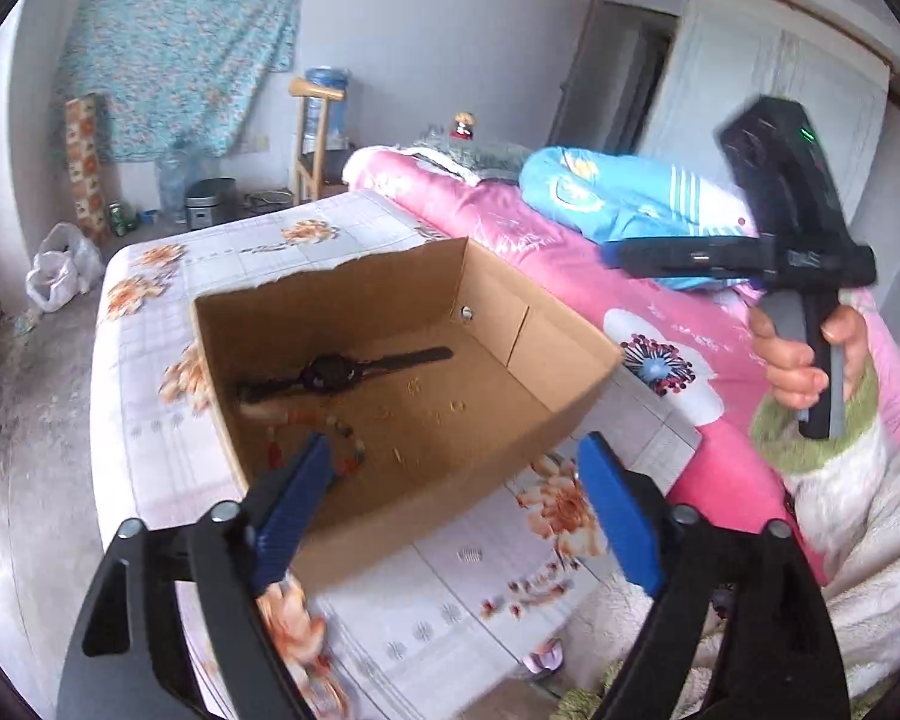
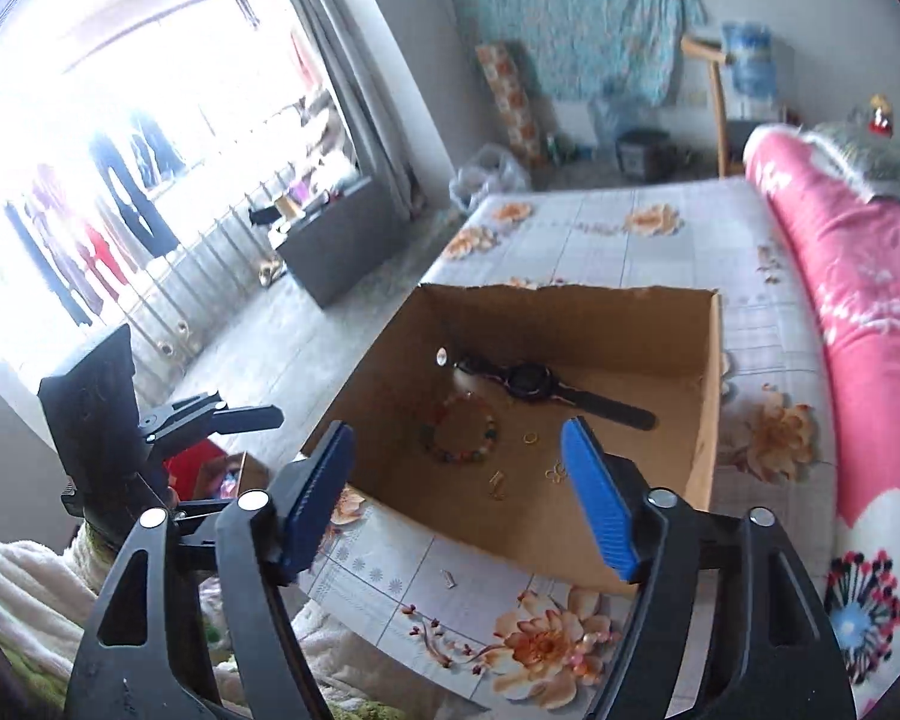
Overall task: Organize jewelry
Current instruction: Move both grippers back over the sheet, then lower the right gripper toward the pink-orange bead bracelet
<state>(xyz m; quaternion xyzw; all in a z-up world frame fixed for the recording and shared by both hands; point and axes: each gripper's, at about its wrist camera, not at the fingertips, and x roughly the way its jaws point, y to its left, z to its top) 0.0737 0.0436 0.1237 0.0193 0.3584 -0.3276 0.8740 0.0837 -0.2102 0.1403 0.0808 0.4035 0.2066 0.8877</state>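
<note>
Cardboard box (image 2: 648, 324) holds watch (image 2: 528, 381), bead bracelet (image 2: 459, 435), small gold rings (image 2: 531, 437); both fingers wide, empty.

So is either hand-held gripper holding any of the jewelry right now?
No. The left hand-held gripper and the right hand-held gripper are both open with nothing between their fingers. The watch and bead bracelet lie in the cardboard box.

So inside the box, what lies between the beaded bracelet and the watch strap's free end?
A small gold ring on bare cardboard, in the right wrist view.
</note>
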